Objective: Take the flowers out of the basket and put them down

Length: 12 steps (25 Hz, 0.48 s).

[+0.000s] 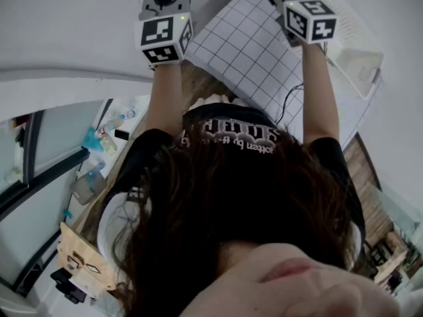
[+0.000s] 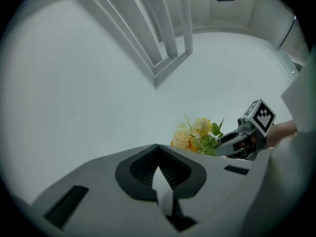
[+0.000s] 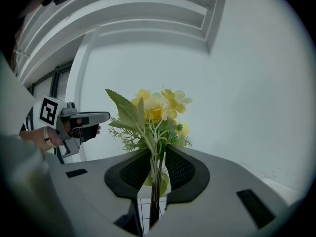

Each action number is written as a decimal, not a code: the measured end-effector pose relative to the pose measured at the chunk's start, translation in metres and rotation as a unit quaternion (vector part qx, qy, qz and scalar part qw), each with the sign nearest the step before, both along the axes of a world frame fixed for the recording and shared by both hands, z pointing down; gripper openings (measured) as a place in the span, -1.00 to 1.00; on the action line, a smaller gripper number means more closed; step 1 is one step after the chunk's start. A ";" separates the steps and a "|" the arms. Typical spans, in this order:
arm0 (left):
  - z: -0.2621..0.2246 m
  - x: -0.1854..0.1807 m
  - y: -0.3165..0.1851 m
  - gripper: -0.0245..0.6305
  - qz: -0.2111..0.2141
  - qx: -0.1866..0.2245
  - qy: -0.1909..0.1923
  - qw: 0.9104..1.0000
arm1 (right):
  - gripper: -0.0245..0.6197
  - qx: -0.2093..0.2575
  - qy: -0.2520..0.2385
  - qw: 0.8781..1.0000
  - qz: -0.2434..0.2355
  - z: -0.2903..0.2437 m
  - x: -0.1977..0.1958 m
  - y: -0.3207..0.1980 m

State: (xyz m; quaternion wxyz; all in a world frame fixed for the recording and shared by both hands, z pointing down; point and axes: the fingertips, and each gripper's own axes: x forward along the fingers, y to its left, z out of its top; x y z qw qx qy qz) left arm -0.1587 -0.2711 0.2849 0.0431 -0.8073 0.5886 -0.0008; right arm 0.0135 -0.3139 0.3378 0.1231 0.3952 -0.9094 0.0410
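Right tool (image 3: 157, 152) is gripping the flowers (image 3: 155, 110) by the stems, blooms pointing straight ahead; left tool (image 2: 158, 149), closed empty, is hovering alongside.

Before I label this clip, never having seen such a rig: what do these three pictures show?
A person holds a two-jaw gripper in each hand; no robot. The head view looks down from their head past raised arms at a gridded white sheet and a white basket. Each other picture looks along one gripper's jaws. The right gripper clamps yellow flowers by the stems; the left gripper is shut and empty.
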 end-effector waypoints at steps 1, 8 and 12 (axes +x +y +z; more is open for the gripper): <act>0.001 -0.002 0.000 -0.92 -0.002 -0.001 0.001 1.000 | -0.60 -0.001 0.002 1.000 -0.001 0.003 -0.002 0.001; 0.004 -0.013 0.002 -0.92 -0.009 -0.002 0.004 1.000 | -0.60 -0.014 0.021 1.000 -0.016 0.029 -0.013 0.006; 0.005 -0.019 0.003 -0.92 -0.011 -0.002 0.002 1.000 | -0.60 -0.024 0.024 0.999 -0.020 0.048 -0.017 0.009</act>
